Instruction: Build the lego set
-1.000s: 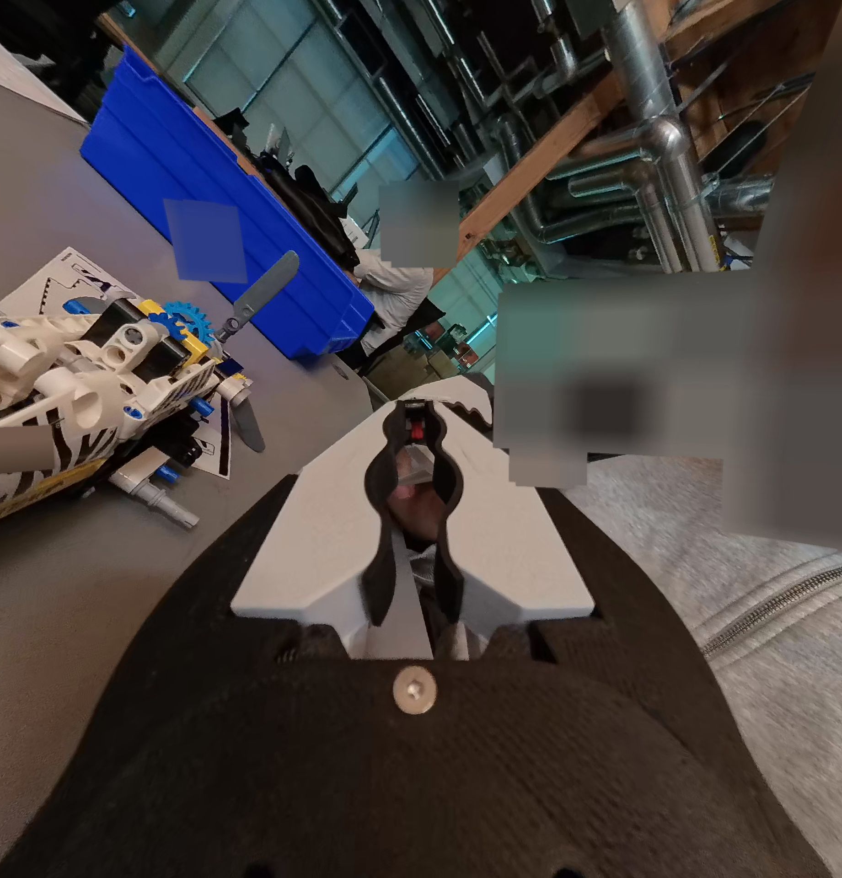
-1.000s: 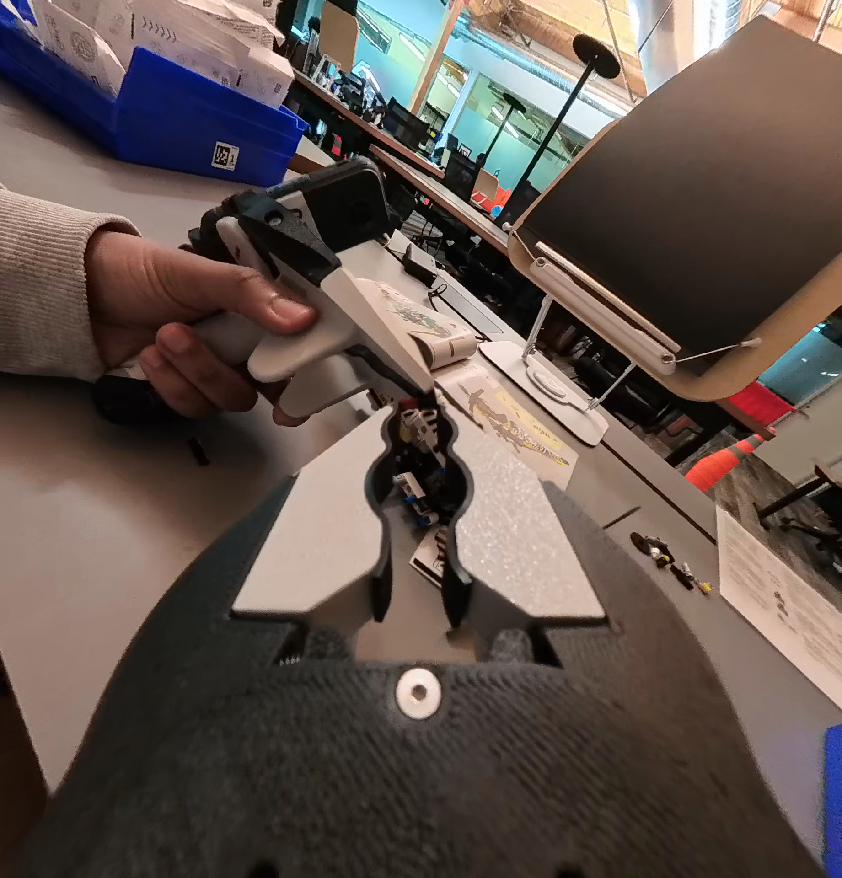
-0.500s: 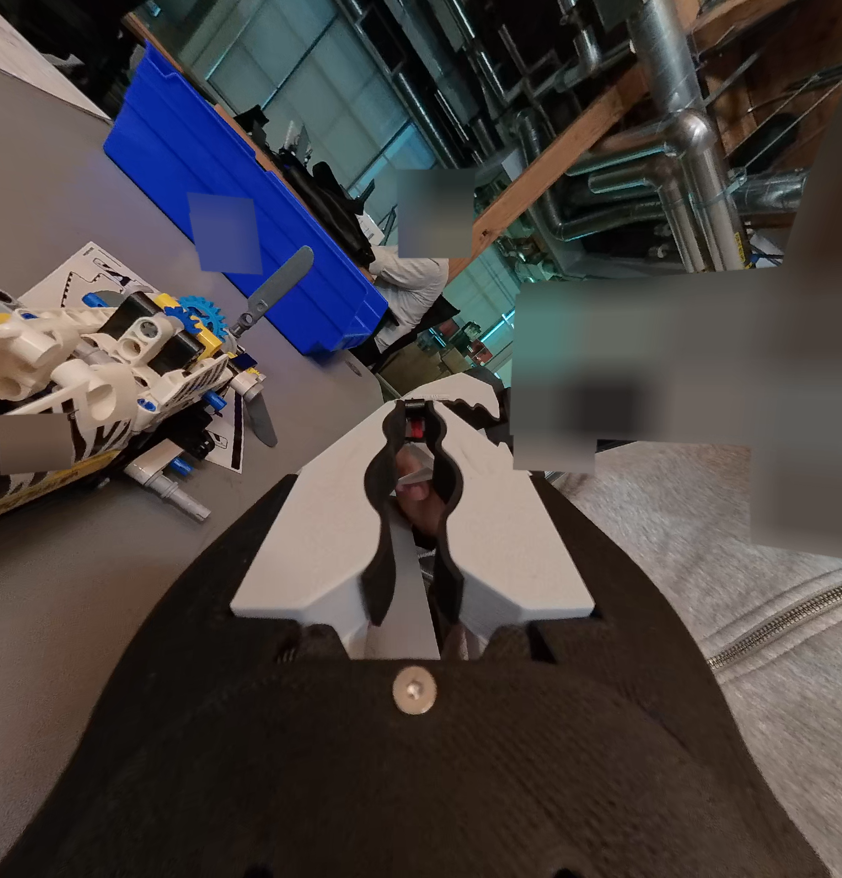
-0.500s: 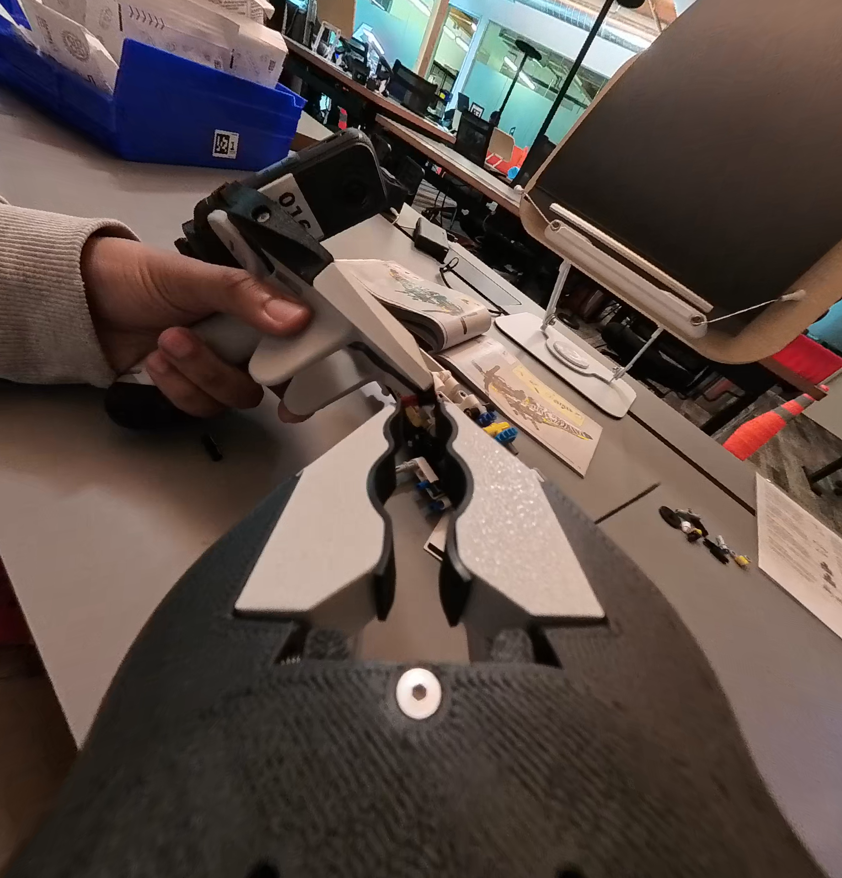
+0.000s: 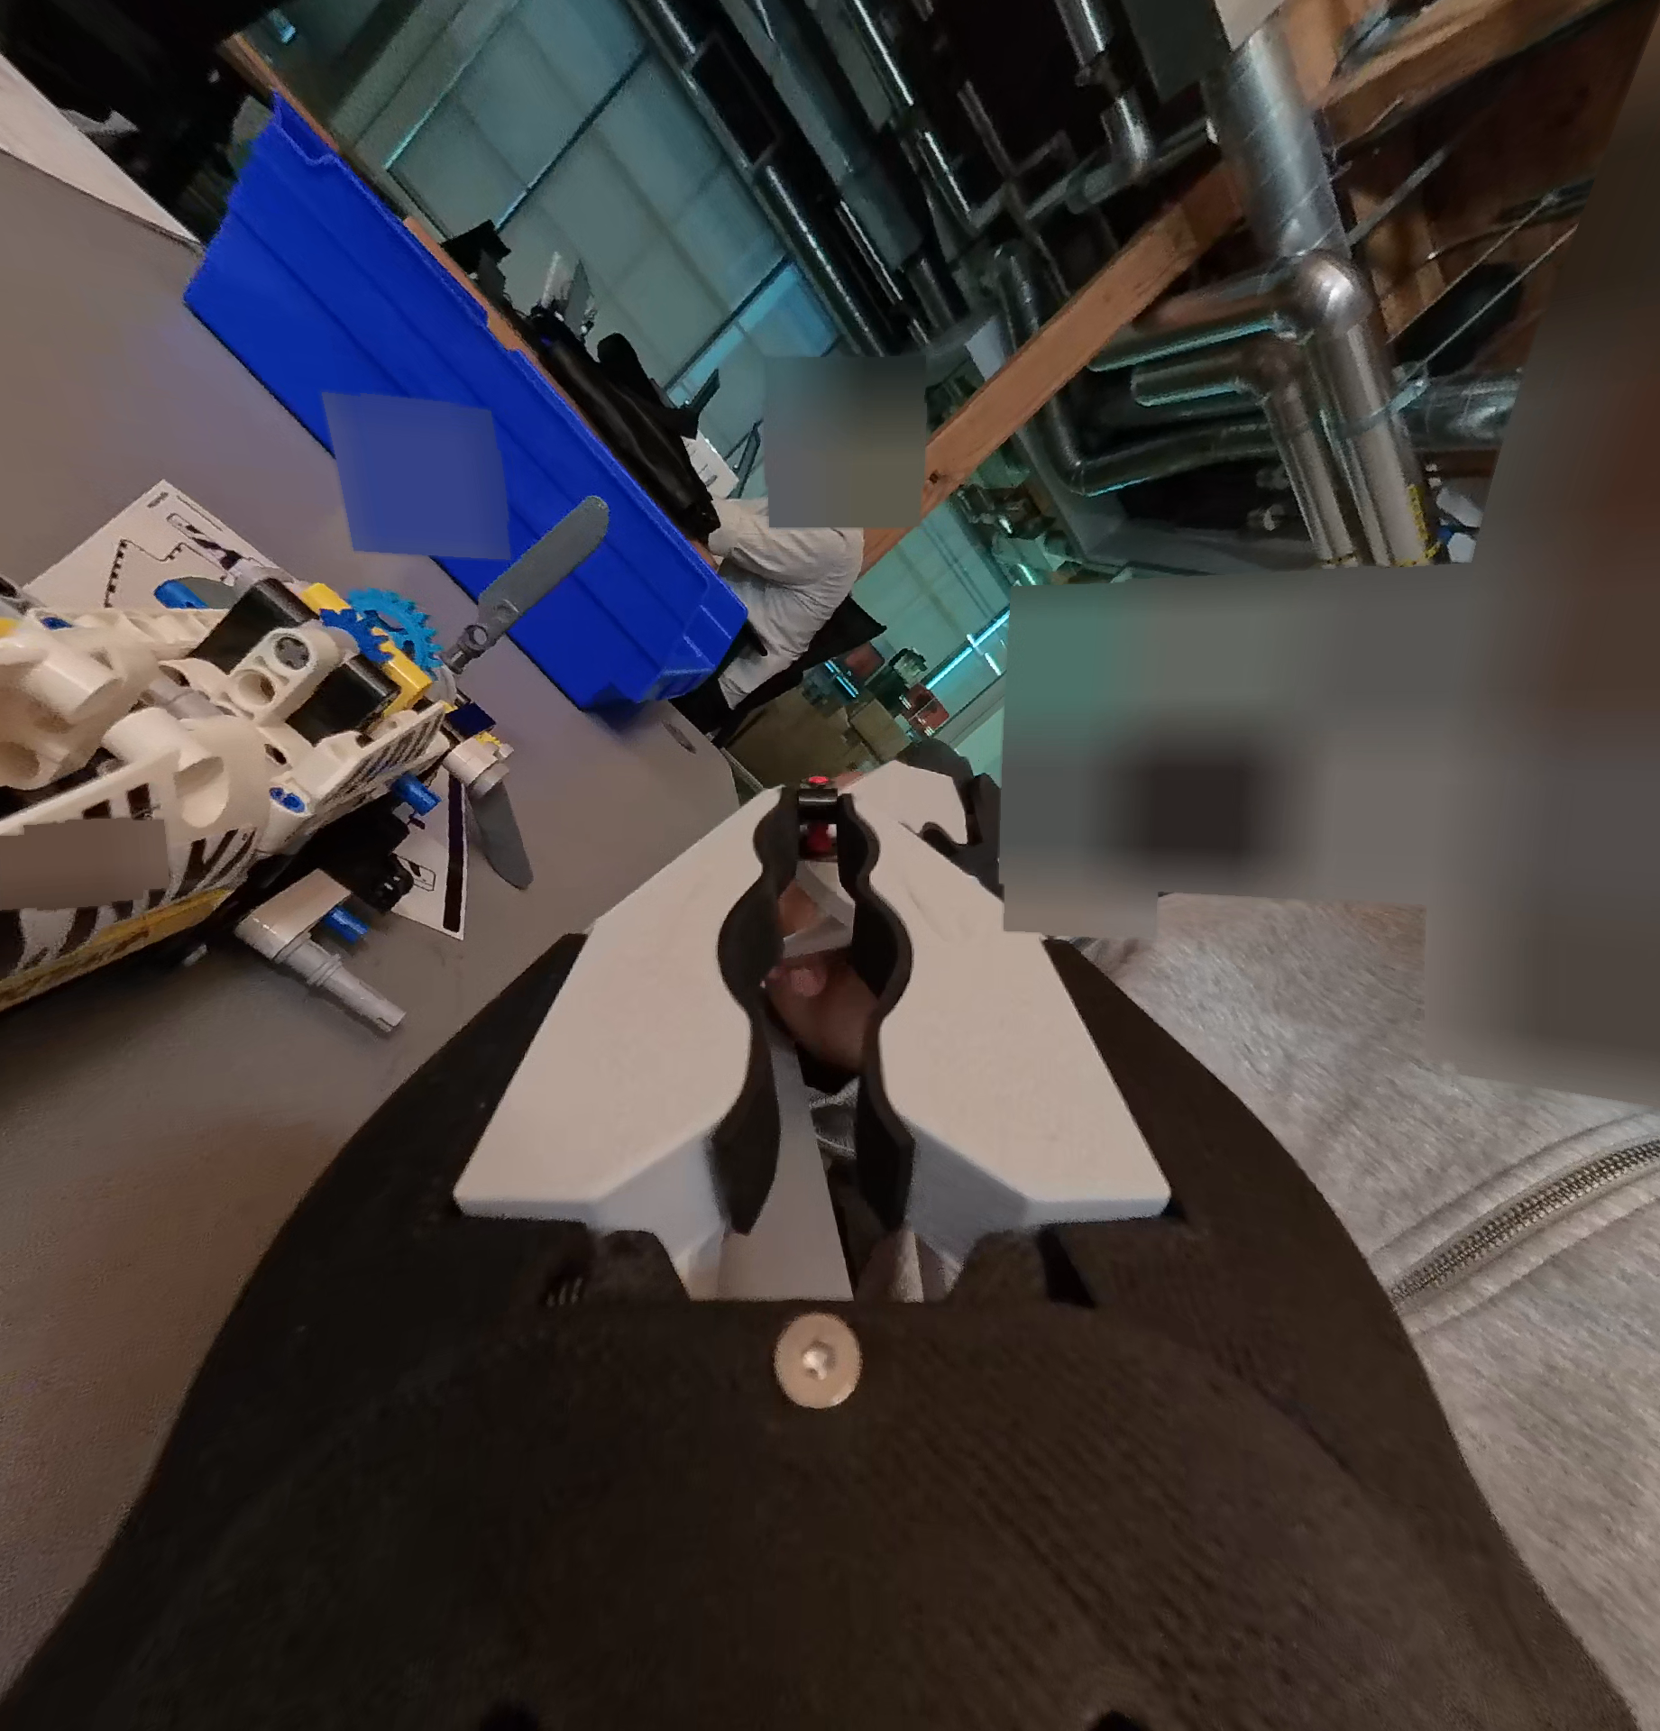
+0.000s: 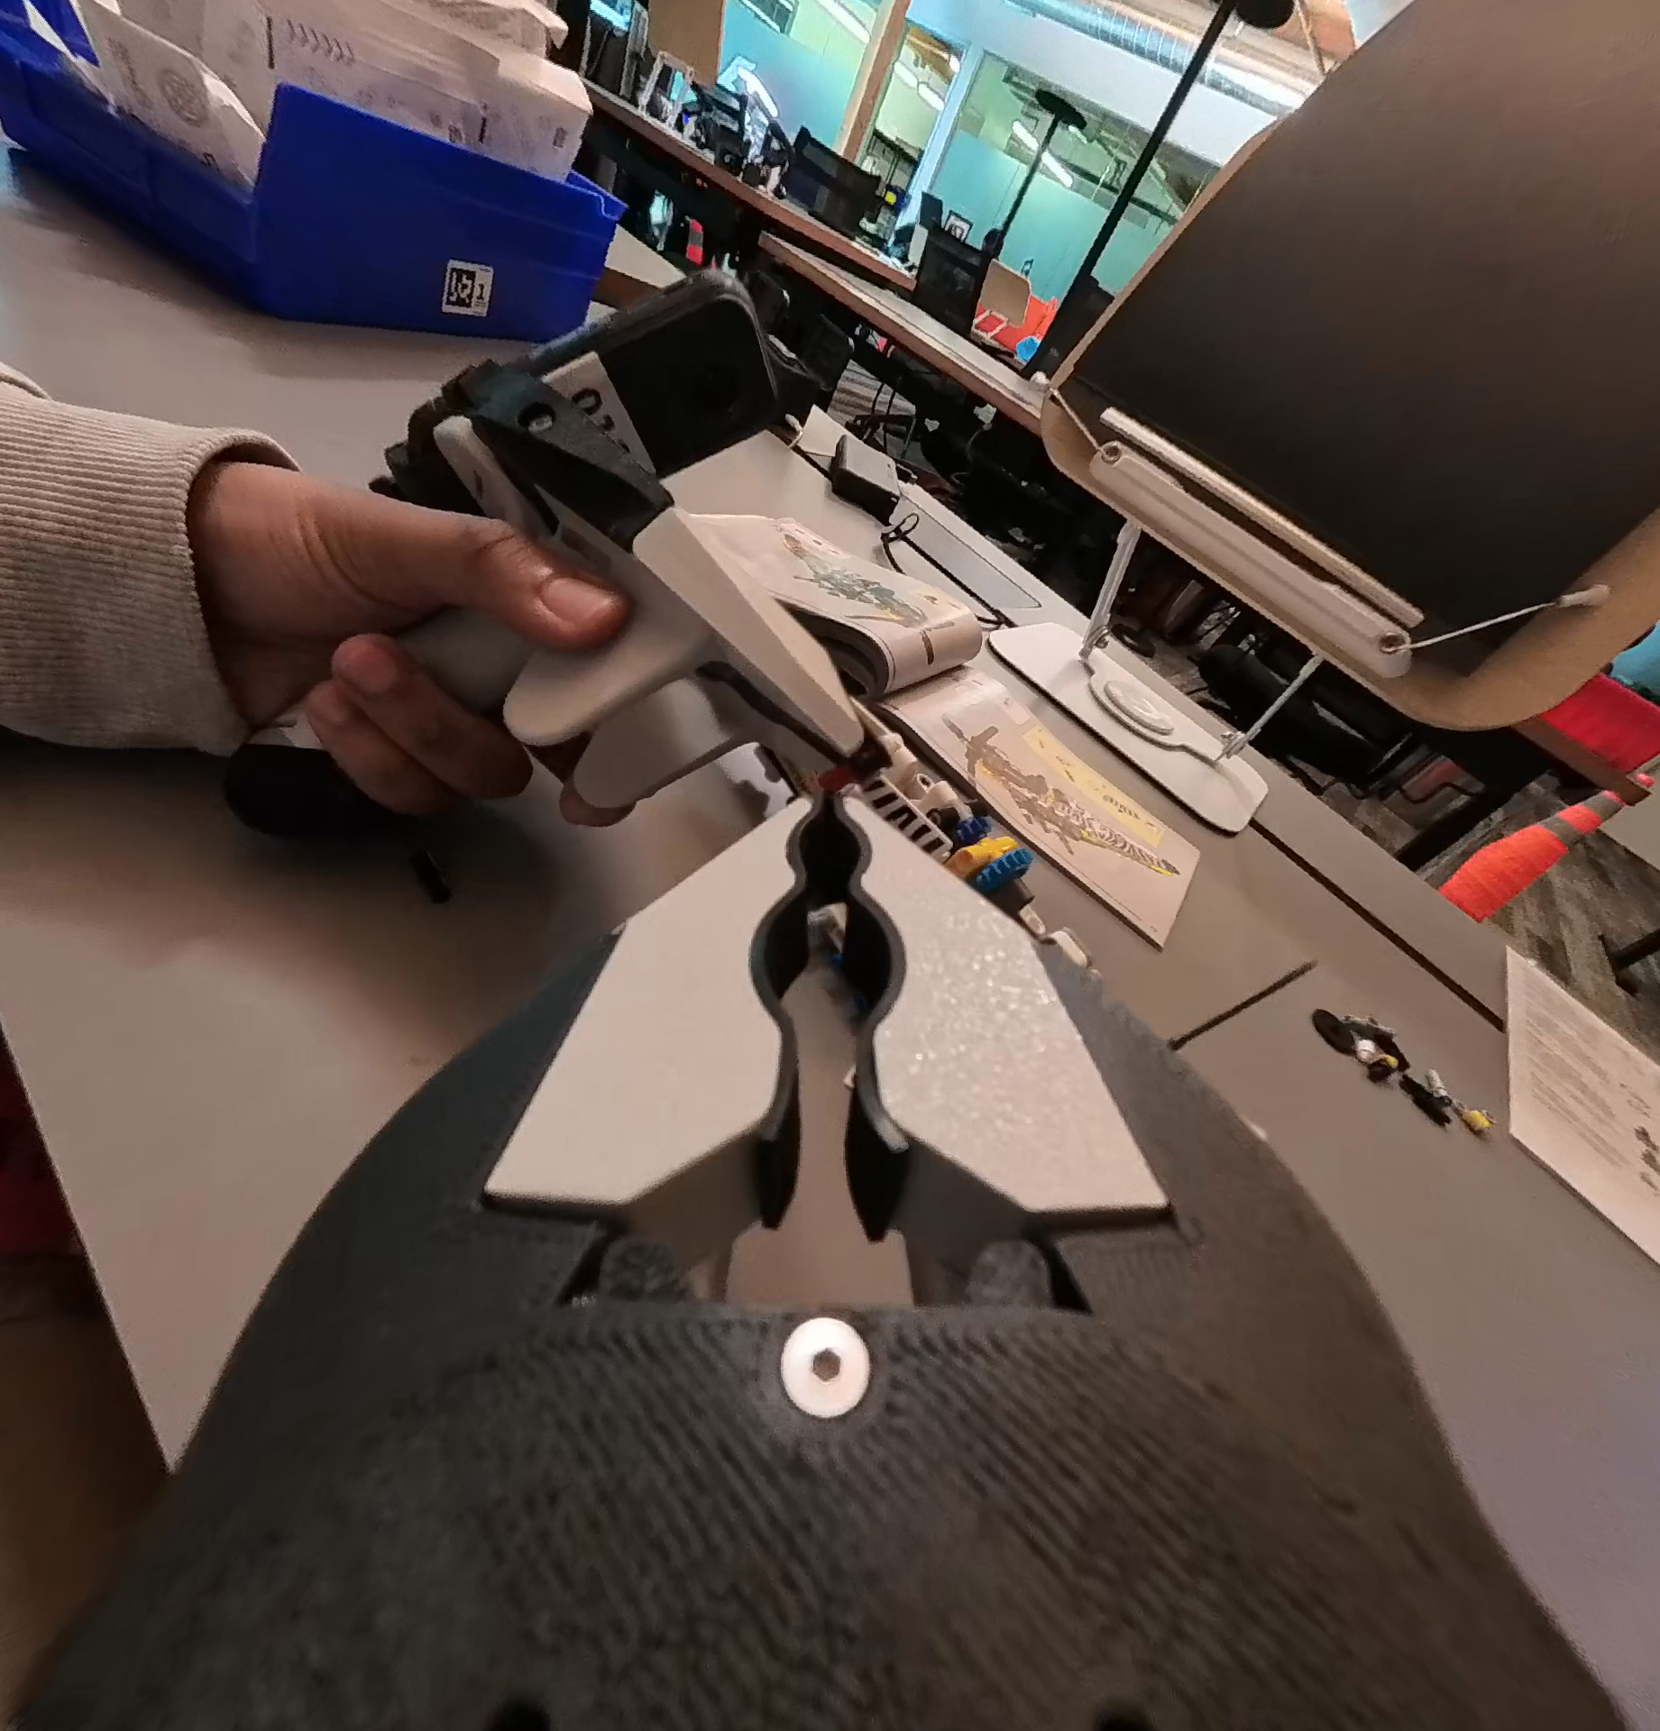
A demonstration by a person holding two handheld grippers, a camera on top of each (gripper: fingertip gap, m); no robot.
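Note:
My left gripper [image 5: 816, 813] is shut on a small black and red lego piece [image 5: 816, 841] at its fingertips, held above the table. In the right wrist view a hand holds this left gripper [image 6: 845, 749], with the red piece [image 6: 835, 776] at its tip. My right gripper [image 6: 826, 829] has its pads together right below that tip, and I see nothing between them. The white, black and yellow lego model [image 5: 179, 740] with a blue gear lies on the grey table [image 5: 151, 1171] to the left. It also shows behind the fingertips in the right wrist view [image 6: 910, 806].
A blue bin [image 5: 451, 375] stands behind the model; it shows with paper bags in the right wrist view [image 6: 357, 225]. Instruction booklets [image 6: 1069, 810] lie by a stand holding a dark panel [image 6: 1369, 328]. Several small loose parts [image 6: 1397, 1077] and a sheet [image 6: 1613, 1124] lie at right.
My right gripper has closed from a wider gap and come up to the left gripper's tip. The left gripper has kept its hold on the small piece and turned slightly.

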